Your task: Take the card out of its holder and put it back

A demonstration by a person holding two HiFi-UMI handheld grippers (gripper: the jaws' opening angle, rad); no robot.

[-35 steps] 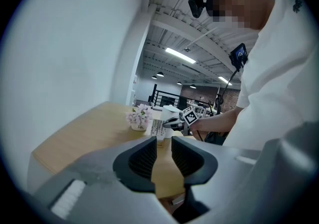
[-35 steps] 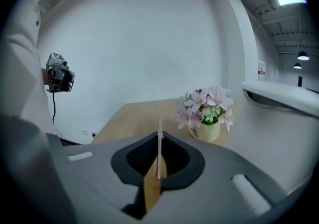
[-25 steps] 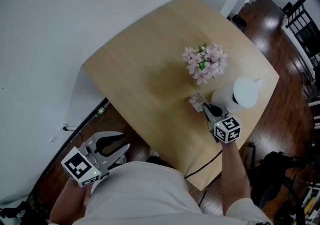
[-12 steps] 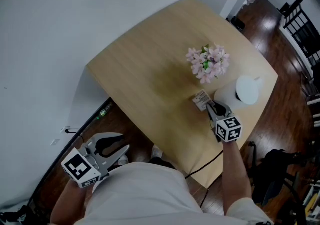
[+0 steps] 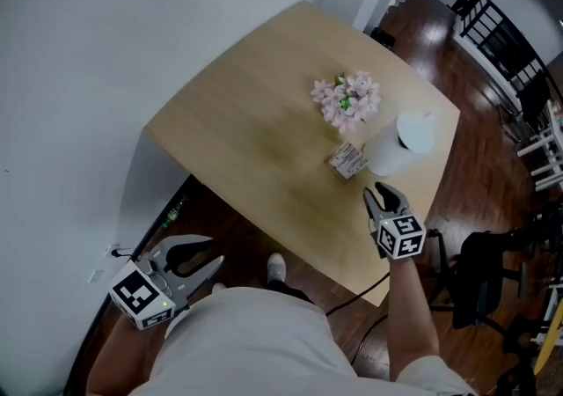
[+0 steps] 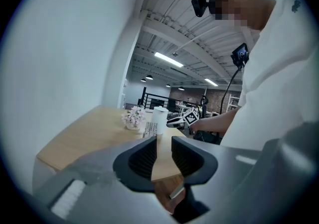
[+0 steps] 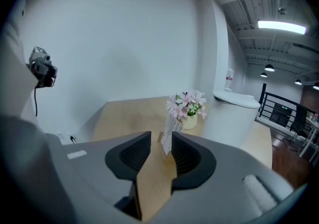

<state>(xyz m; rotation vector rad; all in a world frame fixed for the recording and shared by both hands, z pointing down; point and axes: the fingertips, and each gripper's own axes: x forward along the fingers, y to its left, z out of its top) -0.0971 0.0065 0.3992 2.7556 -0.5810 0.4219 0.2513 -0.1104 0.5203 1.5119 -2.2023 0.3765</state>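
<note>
A small printed card [image 5: 348, 159] stands upright in its holder on the wooden table [image 5: 246, 104], between a pot of pink flowers [image 5: 346, 101] and a white cylinder [image 5: 400, 143]. My right gripper [image 5: 381, 193] hovers over the table just short of the card, apart from it. Its jaws are opening and nothing is between them. In the right gripper view the card [image 7: 167, 134] shows ahead, in line with the gap of the right gripper [image 7: 160, 151]. My left gripper [image 5: 211, 264] hangs low beside the person's body, off the table, open and empty.
The white cylinder [image 7: 234, 118] stands right of the card and the flowers [image 7: 186, 104] behind it. A white wall borders the table's far side. Black chairs [image 5: 501, 42] and a dark bag [image 5: 479, 271] stand on the wooden floor to the right. A cable [image 5: 361, 289] hangs from the table's near edge.
The right gripper has let go of the card, opened its jaws and drawn back toward the table's near edge. The card stays standing in its holder. The left gripper has hardly moved.
</note>
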